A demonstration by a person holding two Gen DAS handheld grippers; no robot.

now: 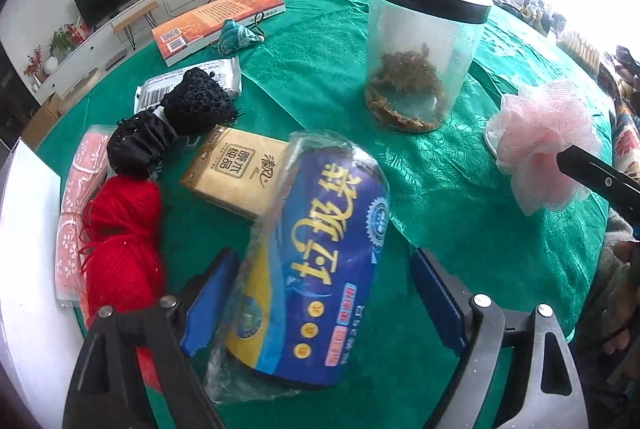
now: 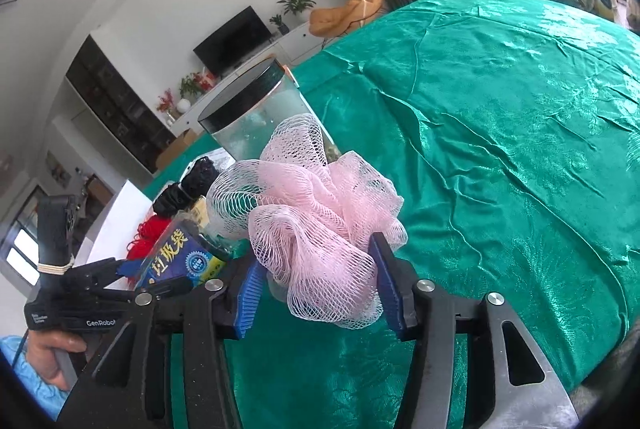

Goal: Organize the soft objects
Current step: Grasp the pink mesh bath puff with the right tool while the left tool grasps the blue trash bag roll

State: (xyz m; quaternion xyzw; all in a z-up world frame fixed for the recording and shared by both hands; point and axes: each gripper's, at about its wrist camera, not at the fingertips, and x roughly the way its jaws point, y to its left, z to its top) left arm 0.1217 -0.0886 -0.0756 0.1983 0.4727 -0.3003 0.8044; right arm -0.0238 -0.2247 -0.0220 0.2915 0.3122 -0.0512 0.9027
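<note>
Jar base hidden behind pink loofah.

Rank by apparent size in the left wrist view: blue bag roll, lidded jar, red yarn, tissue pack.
1. blue bag roll, though nearness to the camera inflates it
2. lidded jar
3. red yarn
4. tissue pack

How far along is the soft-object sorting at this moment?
Partway. Already grouped at the table's left: red yarn, black mesh items, pink towel pack and tissue pack. In hand: the right gripper is closed on the pink loofah; the blue bag roll sits between the left gripper's open fingers. Both remain unplaced.
</note>
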